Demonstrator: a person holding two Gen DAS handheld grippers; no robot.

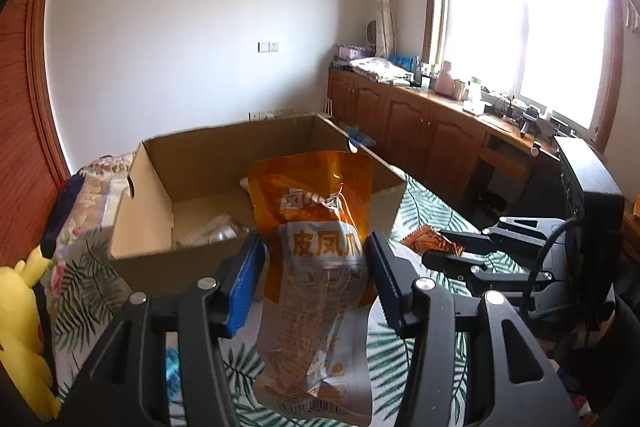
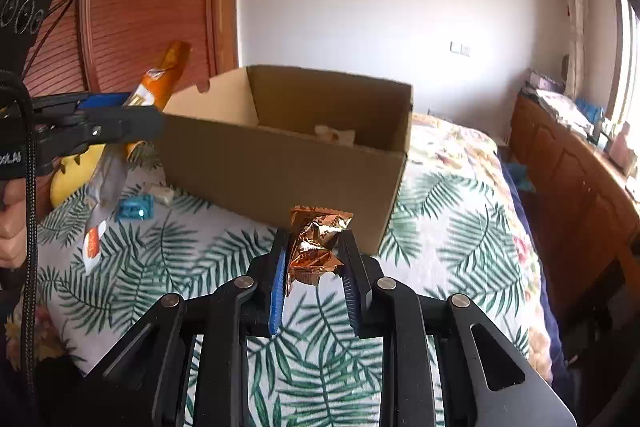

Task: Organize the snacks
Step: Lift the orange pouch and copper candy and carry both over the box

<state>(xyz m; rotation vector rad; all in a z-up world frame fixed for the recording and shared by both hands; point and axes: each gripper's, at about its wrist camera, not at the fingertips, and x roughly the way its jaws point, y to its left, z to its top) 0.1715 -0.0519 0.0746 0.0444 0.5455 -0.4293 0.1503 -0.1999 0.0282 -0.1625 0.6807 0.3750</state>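
Note:
An open cardboard box [image 1: 168,187] [image 2: 280,155] stands on a bed with a leaf-print sheet. My left gripper [image 1: 316,255] is shut on a tall orange-and-white snack pouch [image 1: 316,267], held upright in the air just short of the box; the same pouch [image 2: 160,79] shows at the left of the right wrist view. My right gripper [image 2: 314,247] is shut on a small crumpled copper-foil snack [image 2: 316,243], lifted above the sheet in front of the box's near corner. That foil snack [image 1: 430,239] also appears right of the left gripper. Some pale packets lie inside the box.
A small blue packet [image 2: 136,209] and a white one [image 2: 162,195] lie on the sheet [image 2: 440,211] left of the box. A yellow plush toy [image 1: 20,327] sits at the bed's left edge. Wooden cabinets [image 1: 420,131] line the window wall on the right.

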